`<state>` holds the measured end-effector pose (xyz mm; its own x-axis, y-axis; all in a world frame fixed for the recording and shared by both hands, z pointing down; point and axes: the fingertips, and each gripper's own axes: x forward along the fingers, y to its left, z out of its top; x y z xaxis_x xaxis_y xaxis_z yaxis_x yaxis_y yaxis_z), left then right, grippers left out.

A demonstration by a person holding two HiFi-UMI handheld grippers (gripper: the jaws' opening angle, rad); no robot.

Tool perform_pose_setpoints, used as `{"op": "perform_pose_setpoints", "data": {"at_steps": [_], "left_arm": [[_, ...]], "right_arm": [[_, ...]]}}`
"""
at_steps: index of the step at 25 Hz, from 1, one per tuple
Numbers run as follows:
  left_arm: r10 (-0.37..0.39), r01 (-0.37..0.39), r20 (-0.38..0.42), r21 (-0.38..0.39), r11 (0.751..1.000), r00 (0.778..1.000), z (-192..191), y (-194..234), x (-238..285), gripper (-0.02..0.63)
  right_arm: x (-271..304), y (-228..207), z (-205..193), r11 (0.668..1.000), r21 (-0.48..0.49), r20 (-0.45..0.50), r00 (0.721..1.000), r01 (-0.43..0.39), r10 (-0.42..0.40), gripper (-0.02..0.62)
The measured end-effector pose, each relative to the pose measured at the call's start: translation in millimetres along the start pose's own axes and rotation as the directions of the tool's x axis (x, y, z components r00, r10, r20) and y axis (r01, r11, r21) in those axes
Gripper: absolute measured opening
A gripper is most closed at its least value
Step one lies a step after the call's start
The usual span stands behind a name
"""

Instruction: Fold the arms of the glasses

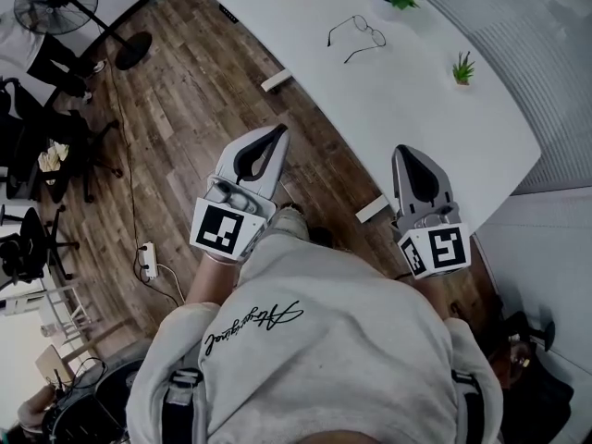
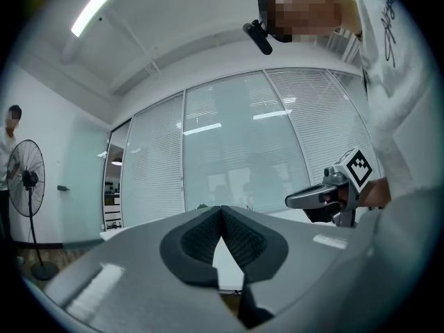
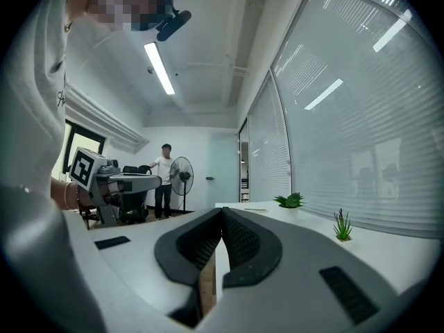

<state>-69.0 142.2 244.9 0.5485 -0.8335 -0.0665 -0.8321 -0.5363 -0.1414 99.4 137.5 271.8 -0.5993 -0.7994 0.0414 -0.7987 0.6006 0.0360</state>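
The reach is not yet begun: the glasses (image 1: 356,33), arms unfolded, are seen near the far edge of the bench (image 1: 416,109), while the left claw (image 1: 275,139) and the right claw (image 1: 405,154) are held shut and empty short of its near edge, so opened jaws and a reach across are judged needed.

White table (image 1: 435,118), wood floor (image 1: 194,109), standing fan (image 1: 57,3), blinds (image 3: 347,137).

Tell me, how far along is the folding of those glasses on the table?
Nothing looks done yet: the glasses lie on the white table with both arms spread open. Nothing is in hand either: the left tool and right tool are shut, empty and held near the person, well short of the glasses. Left to do: reach them, steady the frame, fold each arm in.
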Motion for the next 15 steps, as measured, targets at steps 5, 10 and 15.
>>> {"op": "perform_pose_setpoints", "data": {"at_steps": [5, 10, 15], "left_arm": [[0.015, -0.014, -0.016, 0.008, 1.000, 1.000, -5, 9, -3, 0.000], [-0.001, 0.001, -0.019, 0.019, 1.000, 1.000, -11, 16, 4, 0.000], [-0.036, 0.036, -0.016, 0.013, 0.999, 0.999, -19, 32, 21, 0.000]], "right_arm": [[12, 3, -2, 1.000, -0.002, -0.002, 1.000, -0.023, 0.023, 0.003], [22, 2, -1, 1.000, -0.012, 0.003, 1.000, -0.018, 0.018, 0.003], [36, -10, -1, 1.000, -0.016, -0.001, 1.000, 0.025, -0.025, 0.003]]}}
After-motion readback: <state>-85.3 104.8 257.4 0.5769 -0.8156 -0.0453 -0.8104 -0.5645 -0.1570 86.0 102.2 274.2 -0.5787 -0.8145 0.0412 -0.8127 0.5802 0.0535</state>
